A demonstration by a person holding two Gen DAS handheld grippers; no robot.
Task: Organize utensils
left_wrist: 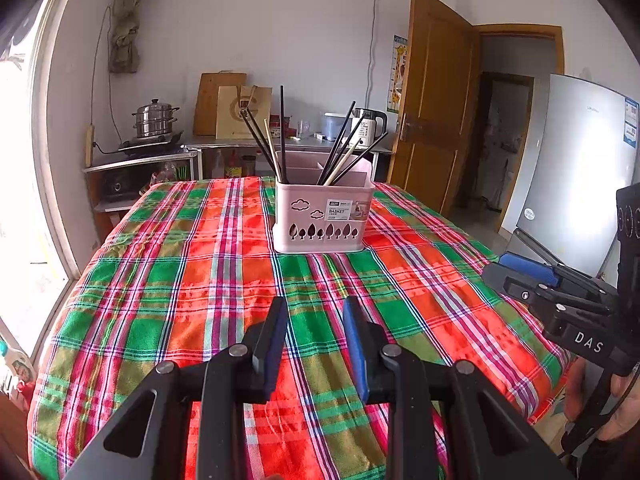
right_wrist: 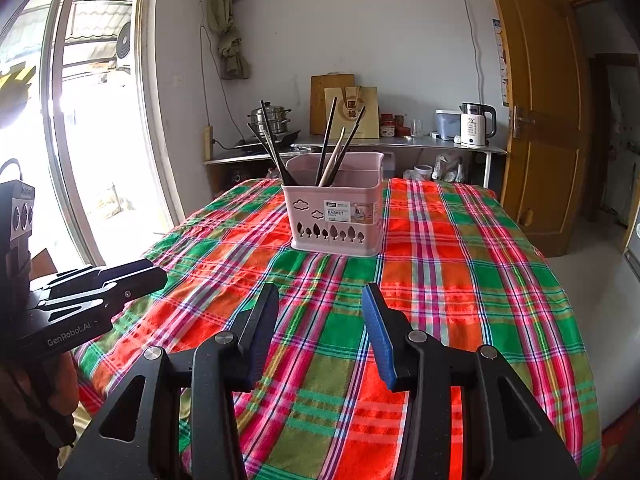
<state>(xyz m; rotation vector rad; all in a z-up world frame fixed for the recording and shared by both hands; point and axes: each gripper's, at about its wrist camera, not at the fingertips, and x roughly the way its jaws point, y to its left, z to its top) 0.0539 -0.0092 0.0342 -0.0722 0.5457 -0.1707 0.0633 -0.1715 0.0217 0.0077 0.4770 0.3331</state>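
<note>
A pink utensil basket point(left_wrist: 322, 216) stands upright on the plaid tablecloth point(left_wrist: 224, 280), far from me. Several black and pale chopsticks point(left_wrist: 344, 152) lean in its compartments. It also shows in the right wrist view point(right_wrist: 336, 216) with the chopsticks point(right_wrist: 332, 148). My left gripper point(left_wrist: 316, 304) is open and empty above the cloth, well short of the basket. My right gripper point(right_wrist: 322, 292) is open and empty, also short of the basket. Each gripper shows at the edge of the other's view: the right one point(left_wrist: 520, 276), the left one point(right_wrist: 132, 276).
A counter point(right_wrist: 400, 142) behind the table holds a steamer pot point(right_wrist: 272, 118), a paper bag point(right_wrist: 354, 112) and a kettle point(right_wrist: 476, 124). A wooden door point(right_wrist: 540, 120) is at the right, a fridge point(left_wrist: 576, 168) beside it, a window point(right_wrist: 80, 120) at the left.
</note>
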